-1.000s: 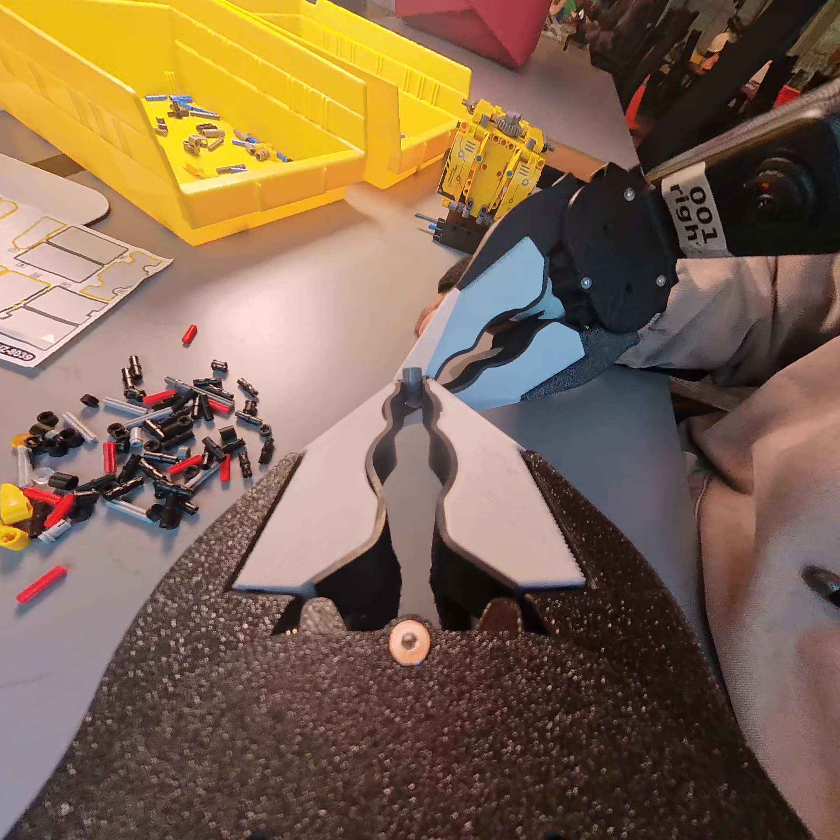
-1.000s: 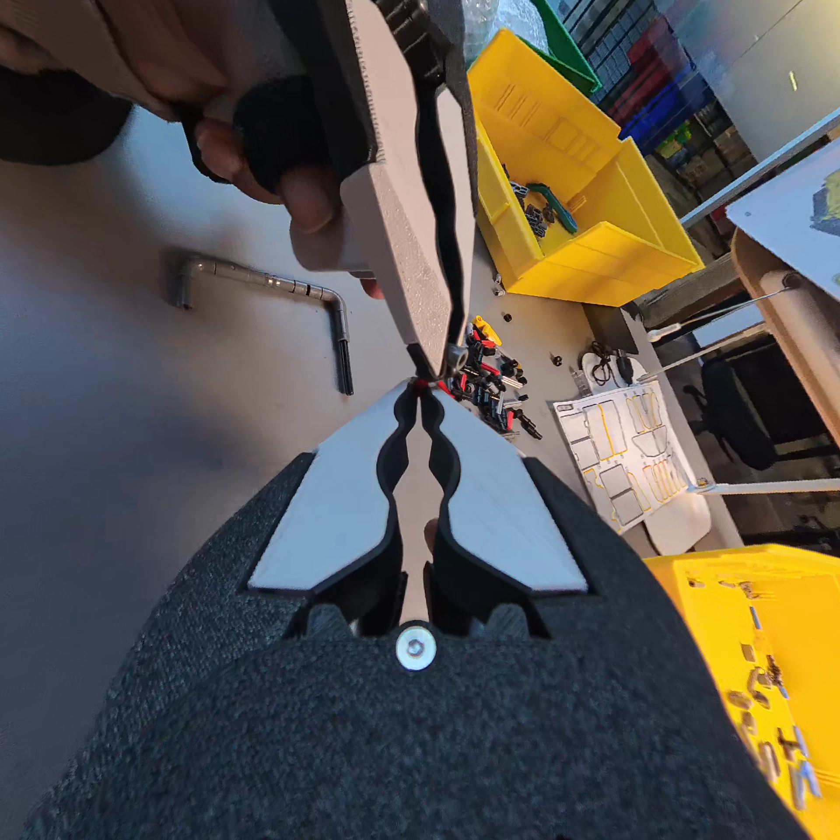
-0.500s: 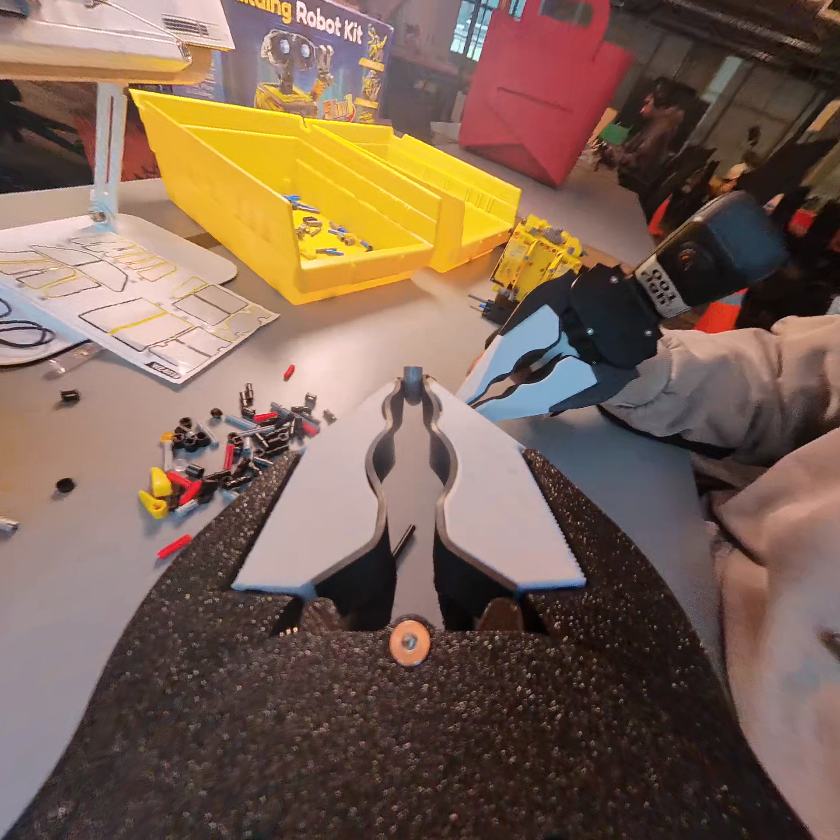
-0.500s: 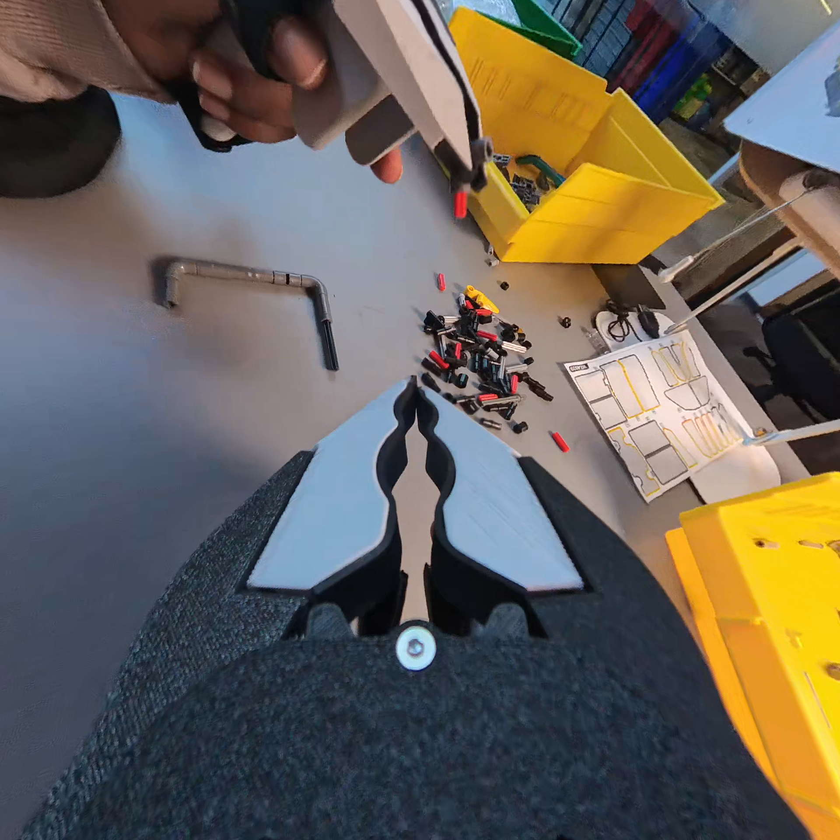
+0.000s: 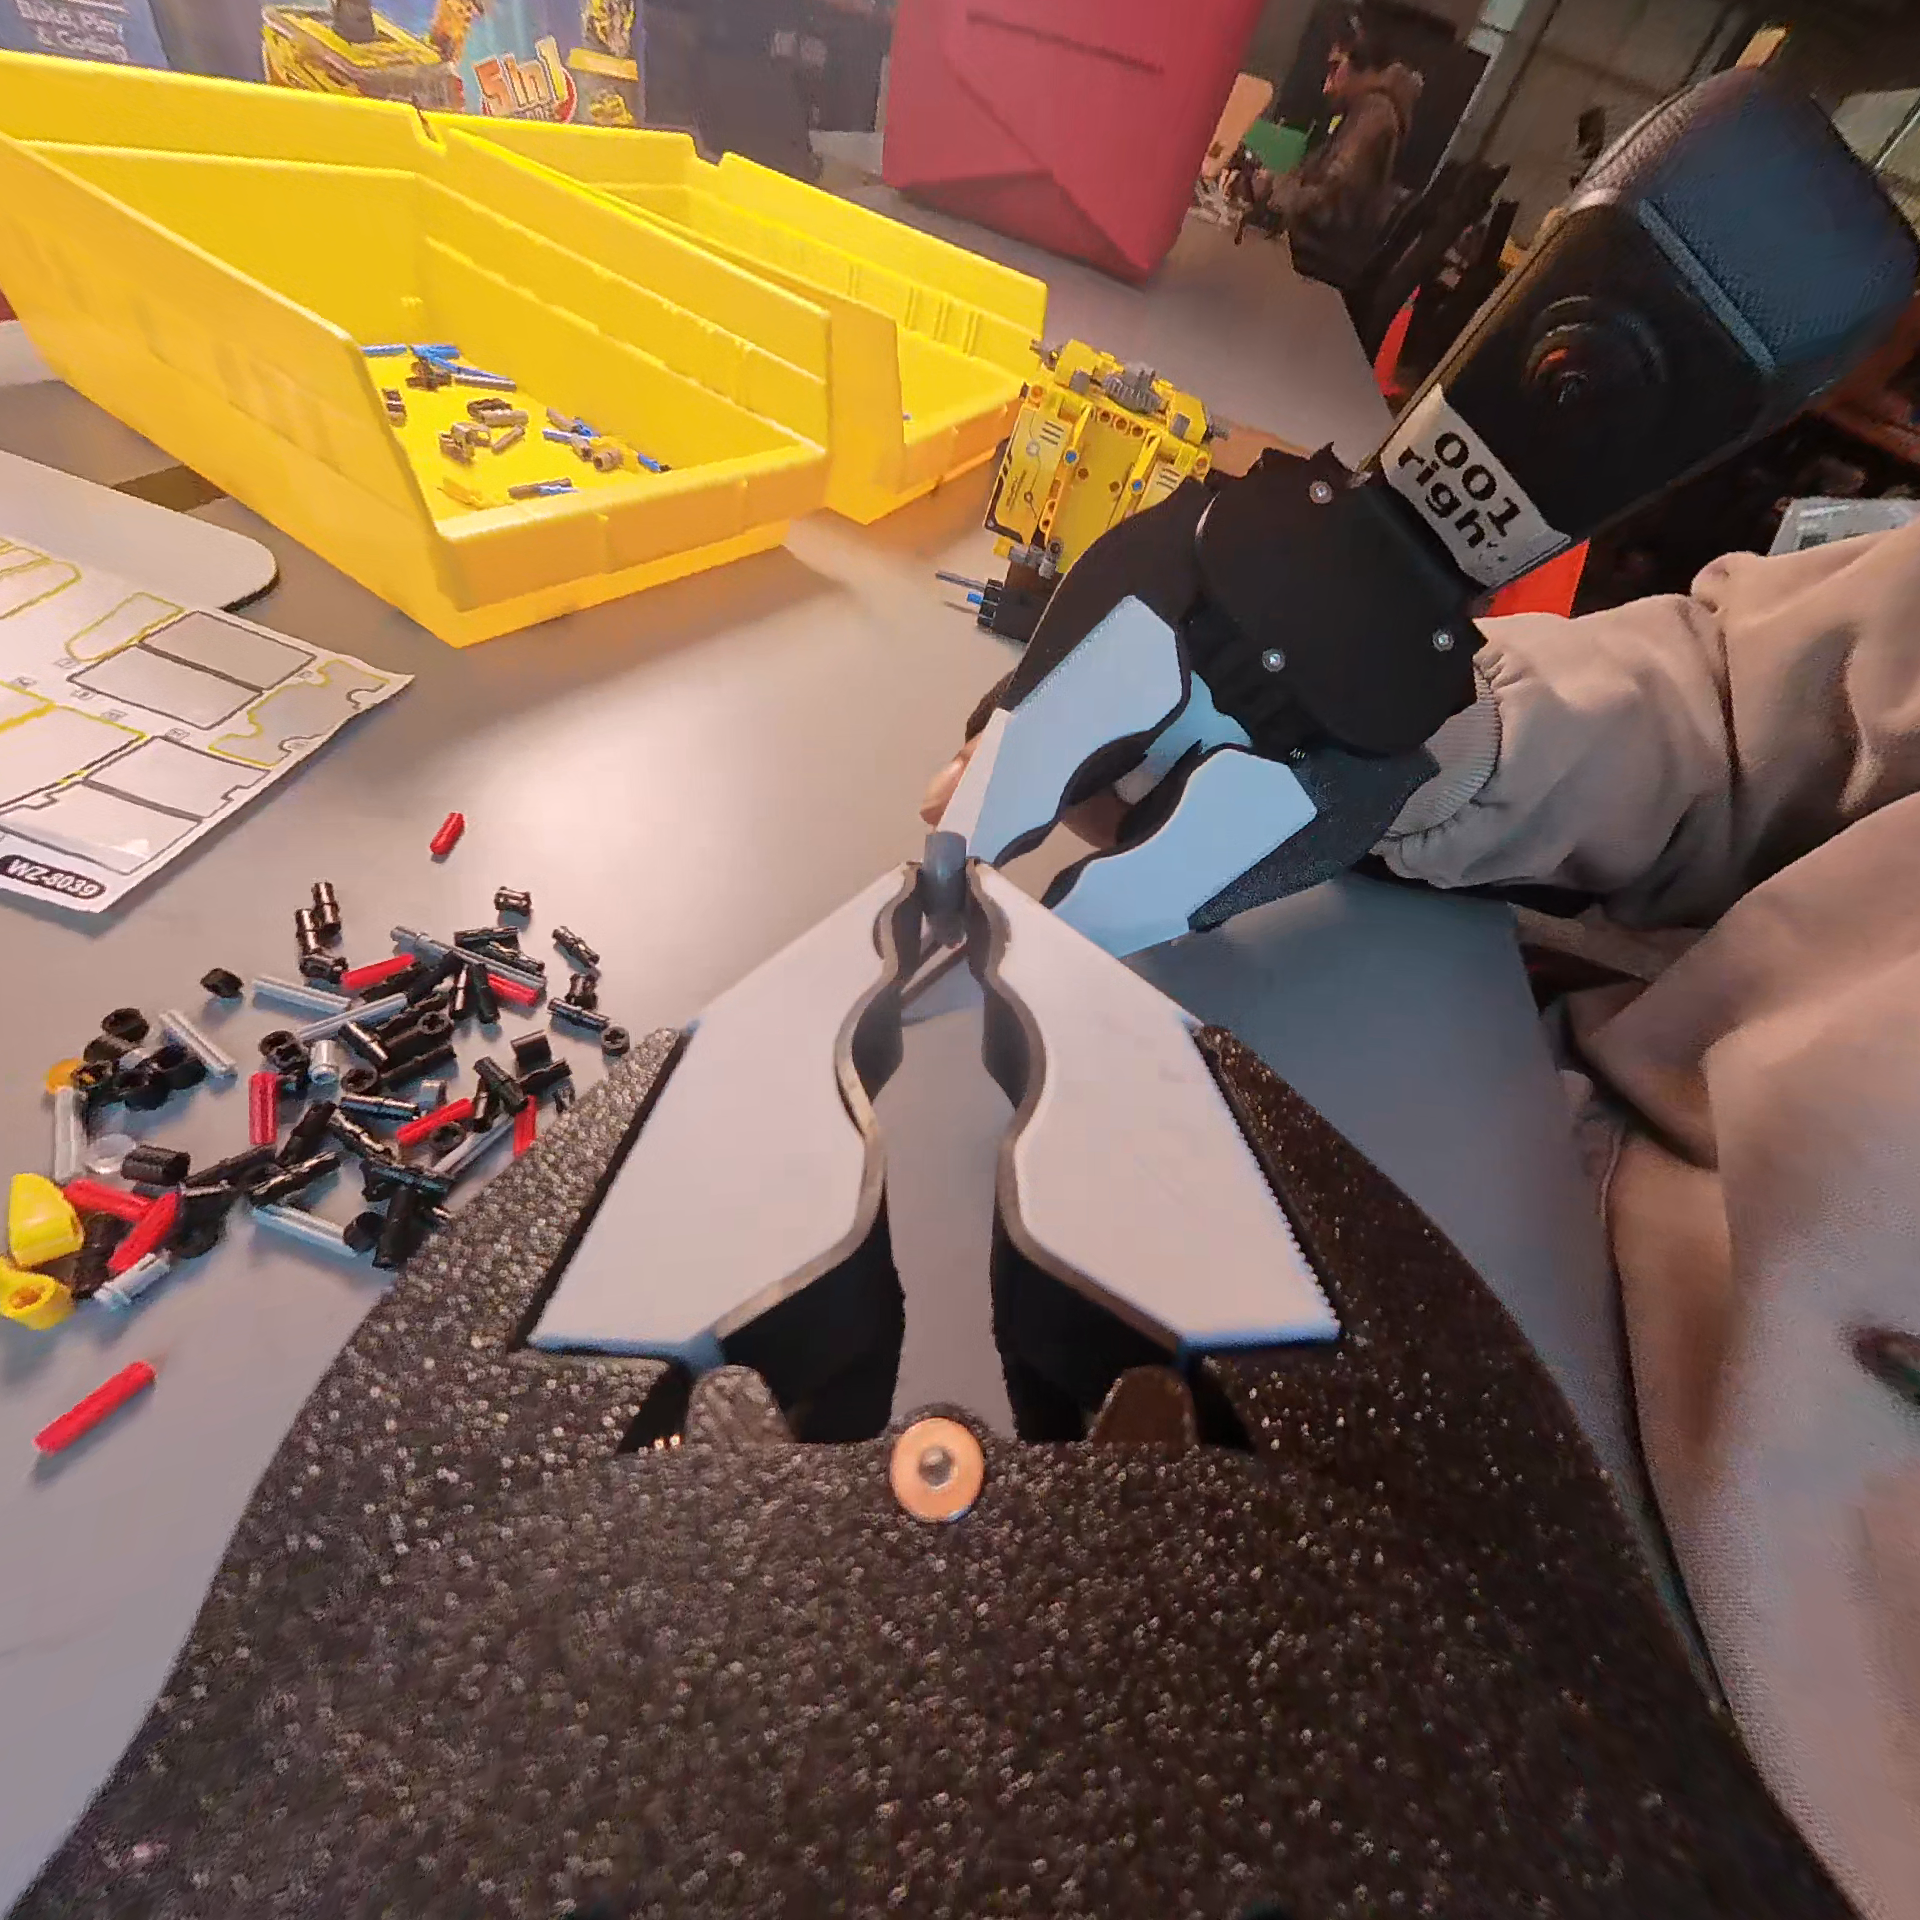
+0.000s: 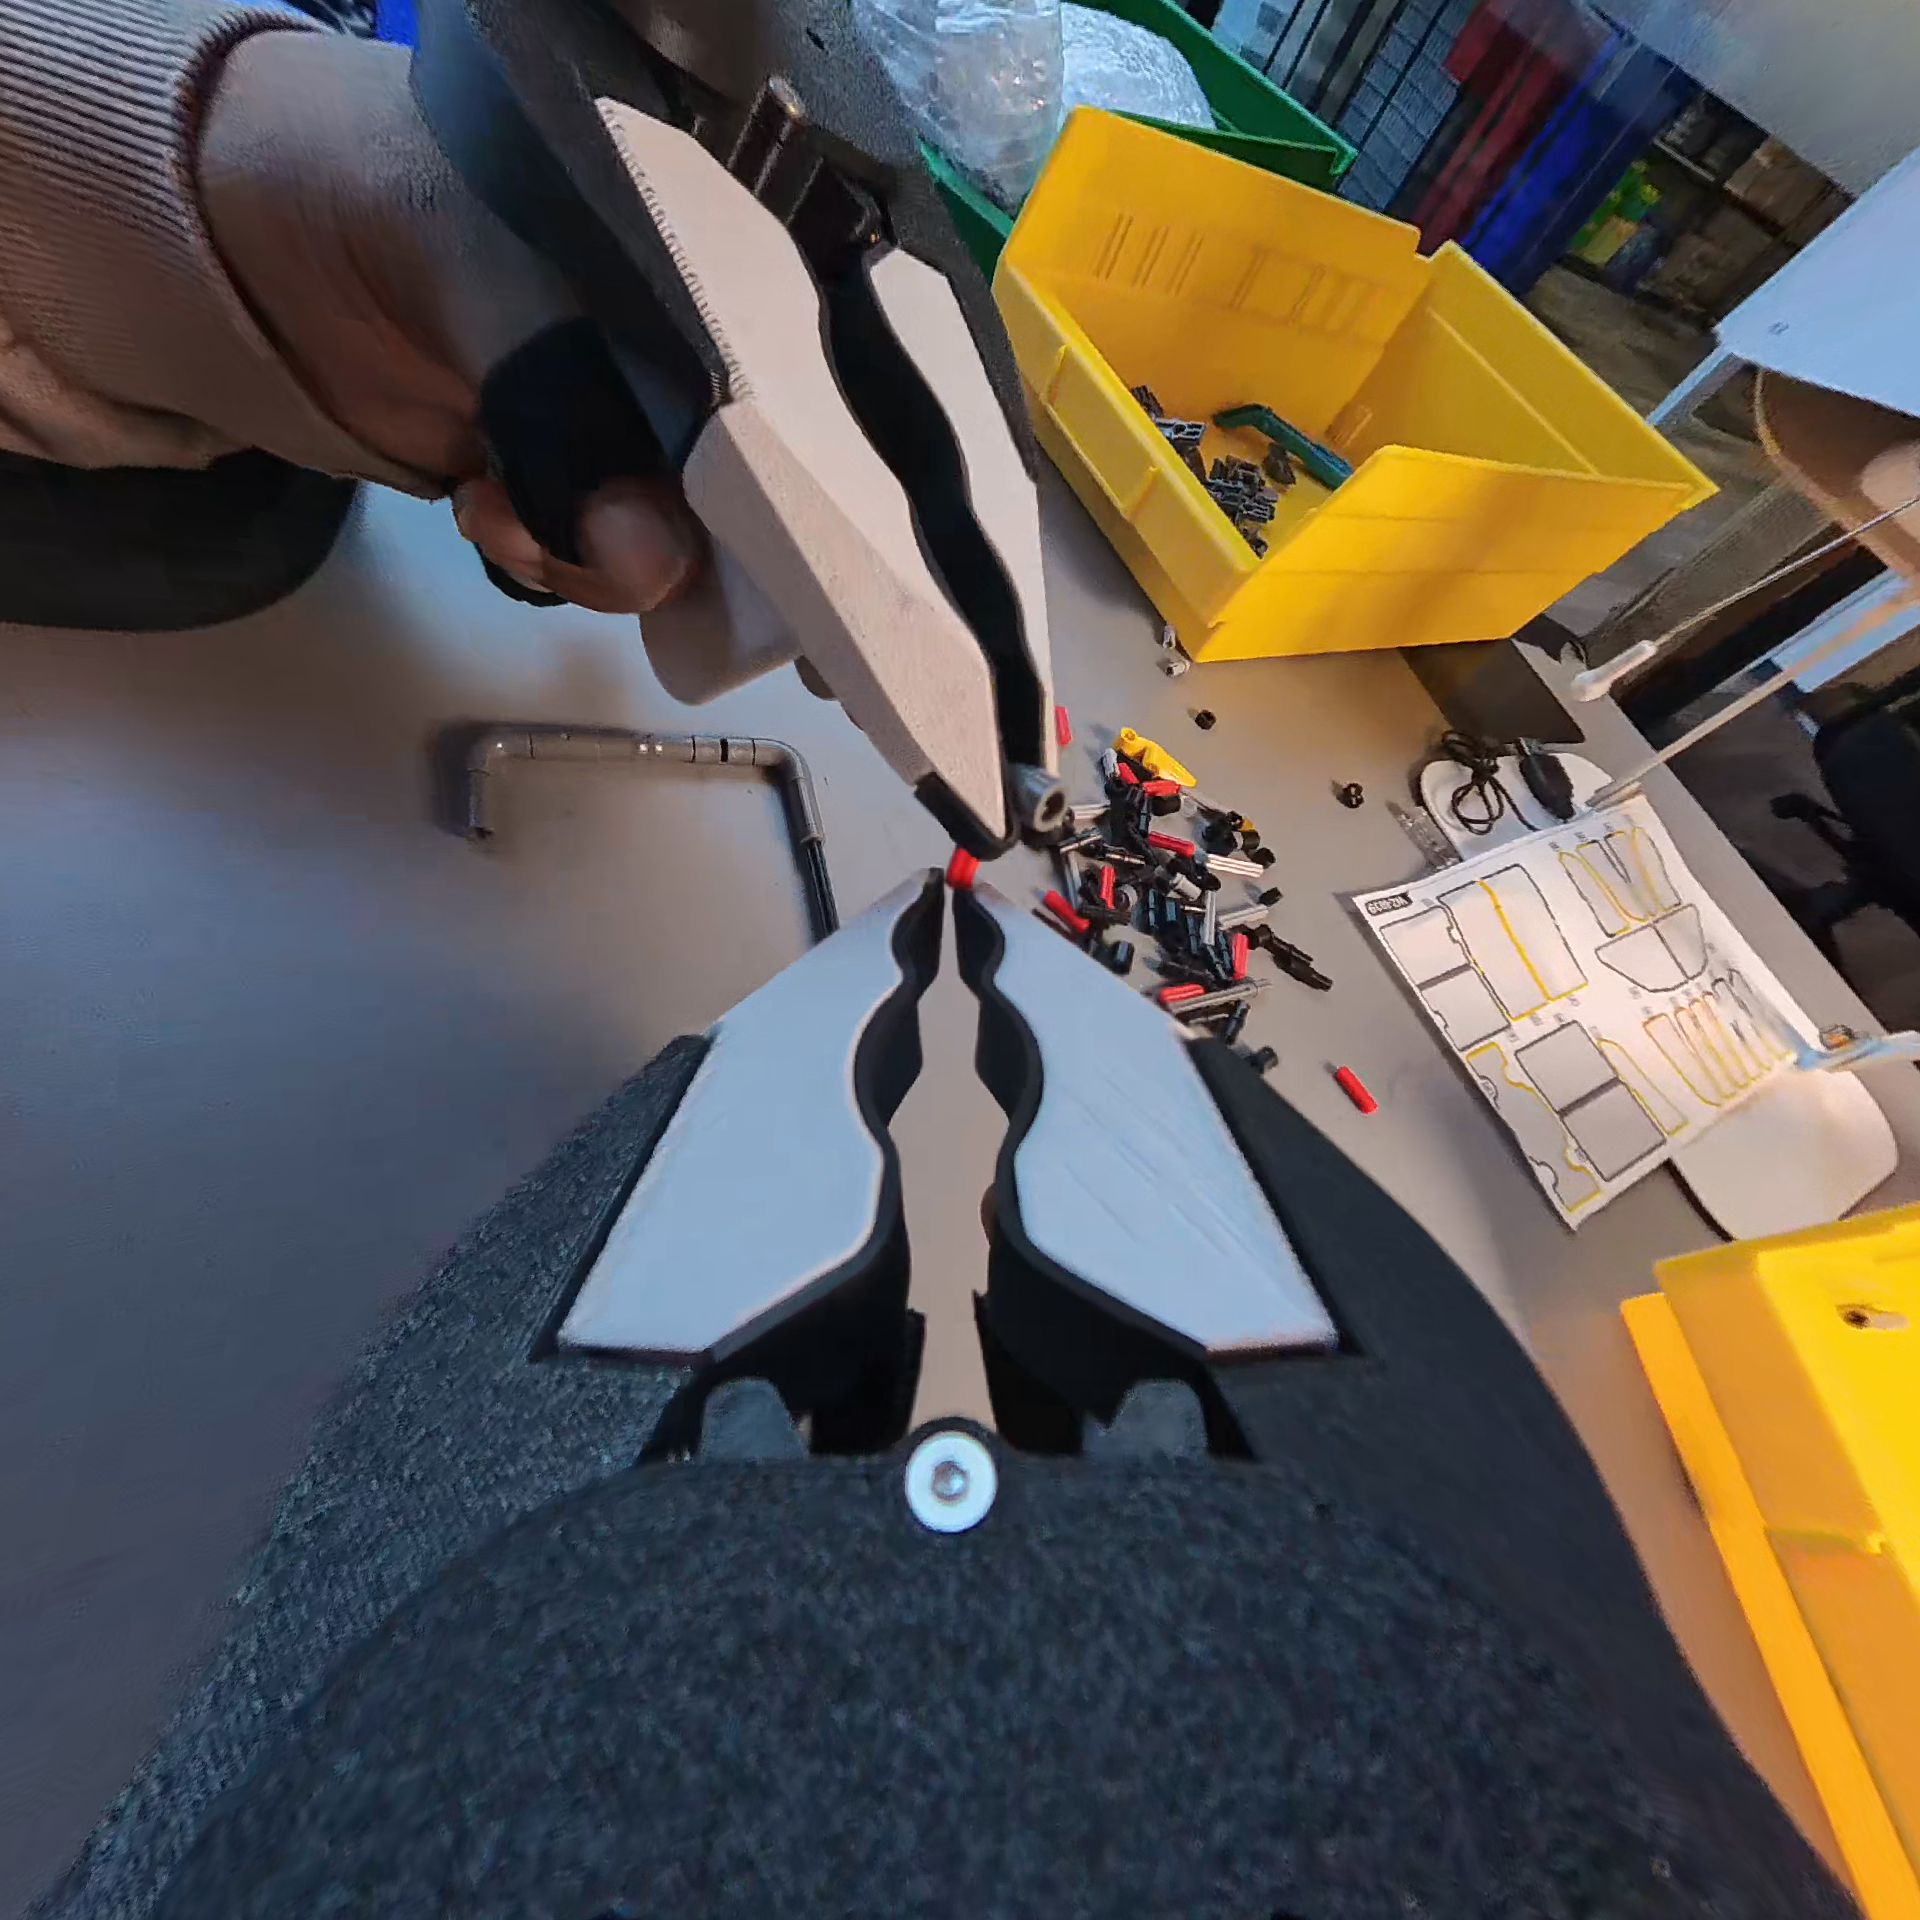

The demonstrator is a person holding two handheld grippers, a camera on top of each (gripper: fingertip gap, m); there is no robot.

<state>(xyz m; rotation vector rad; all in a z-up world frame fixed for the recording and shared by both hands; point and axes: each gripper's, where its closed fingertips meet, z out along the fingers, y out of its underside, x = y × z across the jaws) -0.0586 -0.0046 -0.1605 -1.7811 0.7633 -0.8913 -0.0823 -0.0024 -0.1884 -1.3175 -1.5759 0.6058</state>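
Gripping: a small grey connector [image 5: 943, 876] is pinched at the very tips of the left gripper [image 5: 943, 883], whose jaws are clenched on it.
Connector look: it is a short dark-grey plastic piece with a round bored end, seen in the right wrist view [image 6: 1039, 798] at the left gripper's tip [image 6: 1003, 826].
Red pin: a short red pin [image 6: 961, 865] juts from under the connector, and its free end lies at the tips of the right gripper [image 6: 951, 902].
Right gripper: its jaws are drawn nearly together; whether the pin is actually clamped cannot be told. In the left wrist view its tips [image 5: 961, 821] are just beside the connector.
Place: both pieces are held above the grey table [image 5: 675, 758], near a loose pile of small parts [image 5: 343, 1081].
Pile: black, red, grey and a few yellow pieces are scattered there.
Near yellow bin [image 5: 499, 416]: a handful of small grey and blue pieces is held on its floor.
Second yellow bin [image 6: 1351, 416]: black pieces and a green curved part are held in it.
Other things: a yellow model [image 5: 1101, 468] stands by the bins, a printed sheet [image 5: 156, 727] lies flat, and a bent grey rod [image 6: 644, 769] lies on the table.
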